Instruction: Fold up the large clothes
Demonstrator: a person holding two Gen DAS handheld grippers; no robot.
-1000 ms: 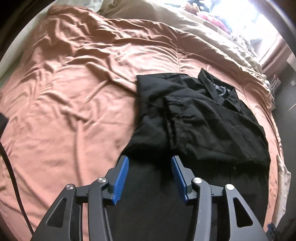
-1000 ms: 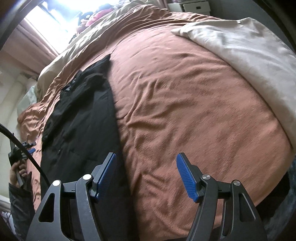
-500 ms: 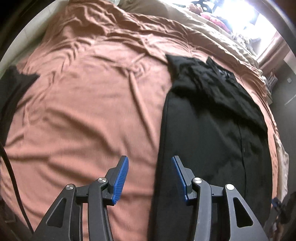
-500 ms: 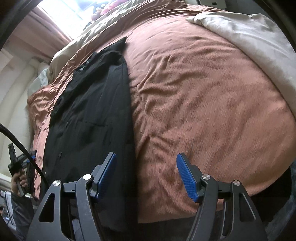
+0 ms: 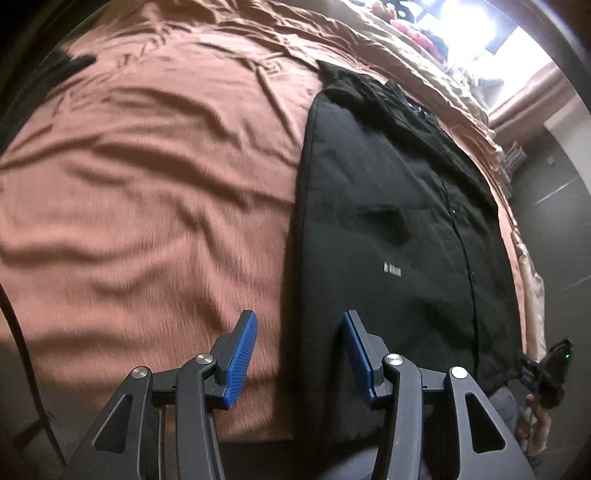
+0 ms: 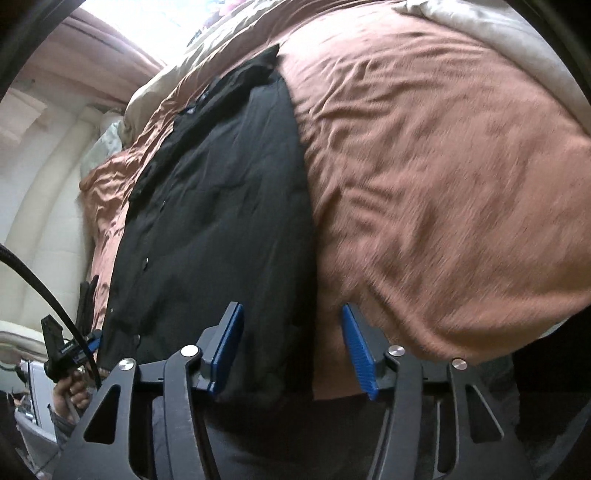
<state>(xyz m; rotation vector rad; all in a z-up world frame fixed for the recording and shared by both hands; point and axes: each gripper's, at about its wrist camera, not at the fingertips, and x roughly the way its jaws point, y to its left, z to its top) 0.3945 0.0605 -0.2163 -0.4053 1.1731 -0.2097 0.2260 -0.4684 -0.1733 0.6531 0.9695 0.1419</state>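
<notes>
A large black jacket (image 5: 391, 206) lies folded into a long narrow strip on the rust-coloured bedspread (image 5: 147, 184), collar far, hem at the near bed edge. My left gripper (image 5: 297, 354) is open and empty, just above the hem's left corner. In the right wrist view the jacket (image 6: 221, 206) runs up the left half of the bedspread (image 6: 424, 166). My right gripper (image 6: 291, 347) is open and empty over the hem's right corner. Each gripper shows in the other's view, the right one (image 5: 546, 373) and the left one (image 6: 62, 350).
A beige duvet (image 6: 491, 40) lies at the far right of the bed. Pillows (image 6: 107, 140) and a bright window (image 5: 476, 26) are at the head end. A black cable (image 6: 40, 288) hangs left. The bed's near edge is just under both grippers.
Both grippers have drawn back toward the foot of the bed and now hover over the jacket's hem. The jacket's bunched sleeve seen earlier now lies flat.
</notes>
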